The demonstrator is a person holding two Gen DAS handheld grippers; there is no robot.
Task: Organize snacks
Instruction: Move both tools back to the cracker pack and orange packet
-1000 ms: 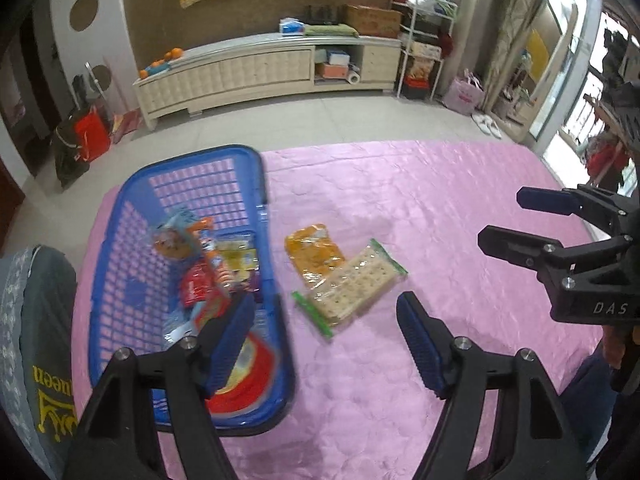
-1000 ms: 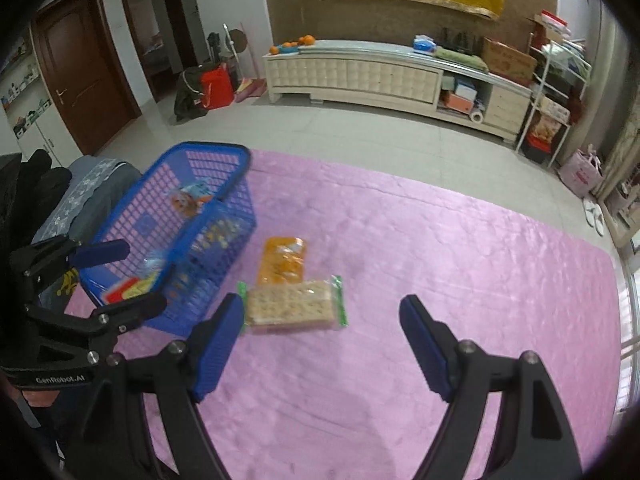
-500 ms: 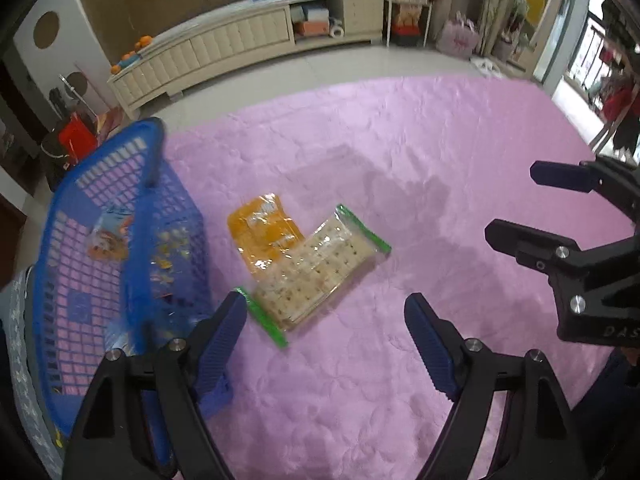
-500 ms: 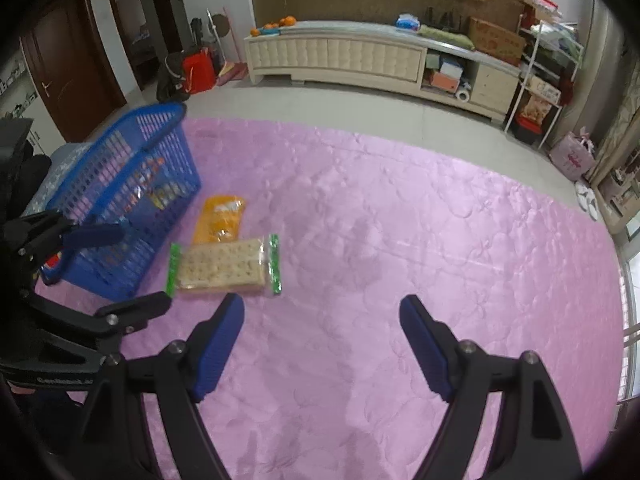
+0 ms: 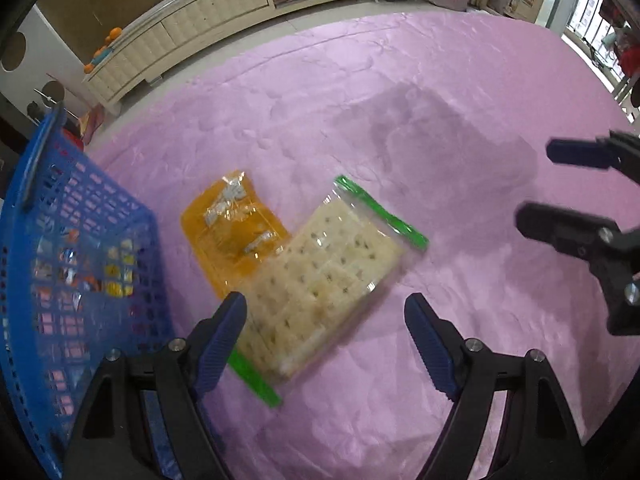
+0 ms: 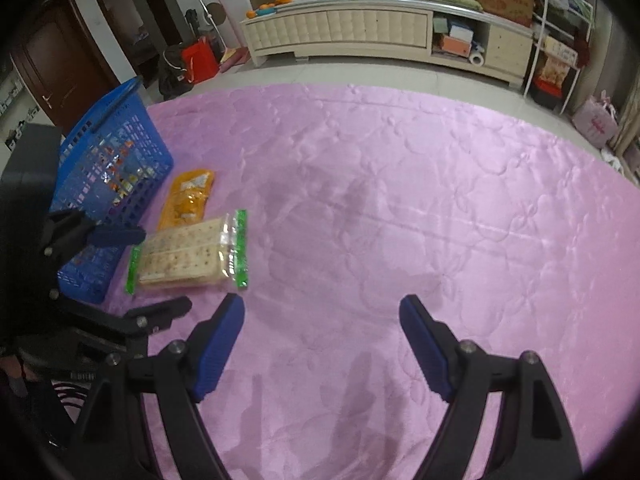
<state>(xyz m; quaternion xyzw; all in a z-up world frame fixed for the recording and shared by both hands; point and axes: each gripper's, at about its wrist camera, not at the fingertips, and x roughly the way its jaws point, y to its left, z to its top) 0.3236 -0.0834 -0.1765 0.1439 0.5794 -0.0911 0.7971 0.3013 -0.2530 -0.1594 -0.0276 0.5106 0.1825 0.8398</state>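
Pink quilt [image 5: 400, 80], cracker pack [image 5: 320, 280], blue basket [image 5: 60, 280]

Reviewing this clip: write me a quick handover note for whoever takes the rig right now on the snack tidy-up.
Left gripper: jaws open, empty, just above the cracker pack.
Right gripper: jaws open, empty, over bare pink cover.
Things: cracker pack lies flat on the cover, overlapping the orange snack bag; both sit beside the blue basket, outside it.
Done: several snacks already in the basket.
Left: cracker pack and orange bag still to go in; the cracker pack looks the likelier first pick.
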